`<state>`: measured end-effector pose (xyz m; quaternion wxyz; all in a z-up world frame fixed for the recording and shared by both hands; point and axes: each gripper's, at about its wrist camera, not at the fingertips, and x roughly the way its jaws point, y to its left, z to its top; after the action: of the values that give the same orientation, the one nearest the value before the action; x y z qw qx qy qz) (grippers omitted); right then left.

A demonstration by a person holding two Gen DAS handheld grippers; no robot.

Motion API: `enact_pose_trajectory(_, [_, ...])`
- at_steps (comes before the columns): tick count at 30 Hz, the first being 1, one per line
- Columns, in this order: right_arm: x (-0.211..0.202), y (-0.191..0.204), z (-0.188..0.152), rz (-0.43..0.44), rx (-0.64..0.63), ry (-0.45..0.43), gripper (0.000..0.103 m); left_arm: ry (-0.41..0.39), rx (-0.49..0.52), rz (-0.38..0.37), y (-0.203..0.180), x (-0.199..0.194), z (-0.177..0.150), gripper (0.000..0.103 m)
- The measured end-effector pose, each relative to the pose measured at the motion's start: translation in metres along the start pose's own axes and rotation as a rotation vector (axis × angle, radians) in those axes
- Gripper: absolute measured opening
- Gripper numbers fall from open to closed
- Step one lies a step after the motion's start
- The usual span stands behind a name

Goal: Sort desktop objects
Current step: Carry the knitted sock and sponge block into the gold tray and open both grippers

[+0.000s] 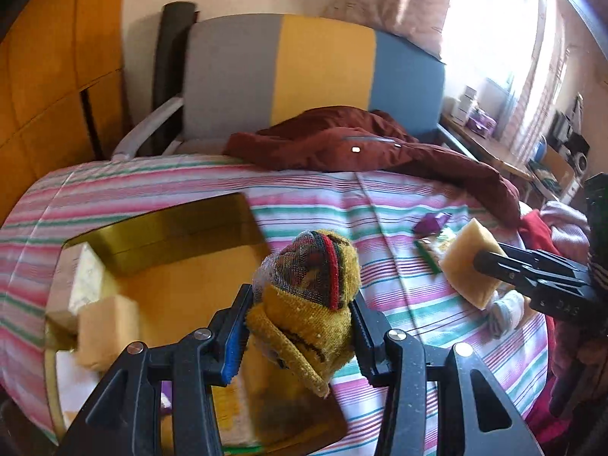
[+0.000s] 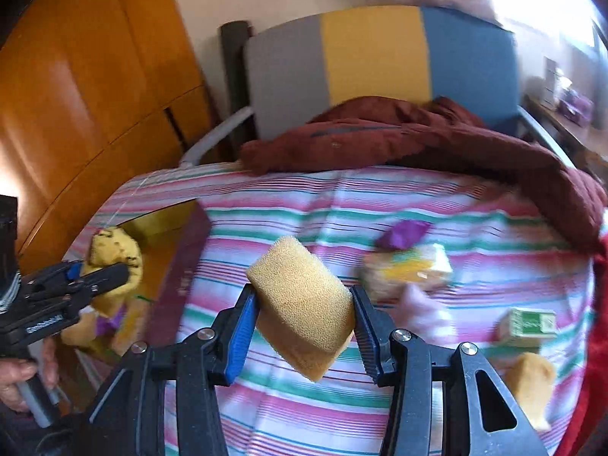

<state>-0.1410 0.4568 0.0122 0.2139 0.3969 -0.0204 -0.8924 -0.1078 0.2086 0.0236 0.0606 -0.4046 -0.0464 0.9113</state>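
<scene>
A striped bed (image 1: 342, 205) carries everything; a maroon jacket (image 1: 342, 144) lies at its far end. At the left of the bed an open box (image 1: 171, 228) with a gold lining is seen, already holding foam blocks (image 1: 106, 323) and paper-like items.

The left tool (image 1: 300, 323) is closed on a rolled sock (image 1: 311, 288), mustard with dark and red stripes, held just above the box's near right part. The right tool (image 2: 304, 315) is closed on a sponge (image 2: 300, 304), held clear of the bed near its middle, well apart from the box.

Loose on the right of the bed are a wrapped packet (image 2: 410, 269), a purple wrapper (image 2: 402, 235), a small green carton (image 2: 528, 325) and another yellow sponge piece (image 2: 532, 387); blur hides their detail.

The step in hand is judged to be dropping the sock into the box. It is best lowered over bare floor, clear of the foam blocks and the box wall, before the jaws are opened, since a soft roll may cling to a pad or unroll. The sponge should be kept gripped and held back until the left tool is clear, so that the two tools do not meet over the box.
</scene>
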Motion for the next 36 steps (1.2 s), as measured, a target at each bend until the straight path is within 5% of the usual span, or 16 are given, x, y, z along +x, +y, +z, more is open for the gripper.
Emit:
enact_pose_trajectory(11, [0.029, 0.125, 0.008, 0.164, -0.13, 0.054, 0.049, -0.026, -0.137, 0.053, 0.092, -0.016, 0.004, 0.048])
enact_pose_trajectory(14, [0.042, 0.15, 0.011, 0.195, -0.128, 0.074, 0.049, -0.032, -0.161, 0.076, 0.112, -0.015, 0.012, 0.056])
enact_pose_trajectory(17, [0.055, 0.166, 0.019, 0.238, -0.089, 0.07, 0.056, -0.053, -0.226, 0.101, 0.136, -0.018, 0.021, 0.058])
enact_pose_trajectory(20, [0.064, 0.178, 0.026, 0.277, -0.047, 0.062, 0.067, -0.075, -0.257, 0.108, 0.151, -0.024, 0.024, 0.072])
enact_pose_trajectory(21, [0.065, 0.18, 0.027, 0.279, -0.041, 0.061, 0.086, -0.08, -0.272, 0.107, 0.156, -0.026, 0.023, 0.074])
enact_pose_trajectory(22, [0.066, 0.182, 0.028, 0.283, -0.032, 0.06, 0.092, -0.081, -0.285, 0.102, 0.159, -0.028, 0.021, 0.074])
enact_pose_trajectory(28, [0.063, 0.184, 0.022, 0.276, 0.003, 0.064, 0.095, -0.091, -0.309, 0.107, 0.165, -0.039, -0.001, 0.074])
enact_pose_trajectory(36, [0.05, 0.172, -0.012, 0.152, -0.023, 0.08, 0.101, -0.09, -0.233, 0.097, 0.138, -0.048, -0.024, 0.073])
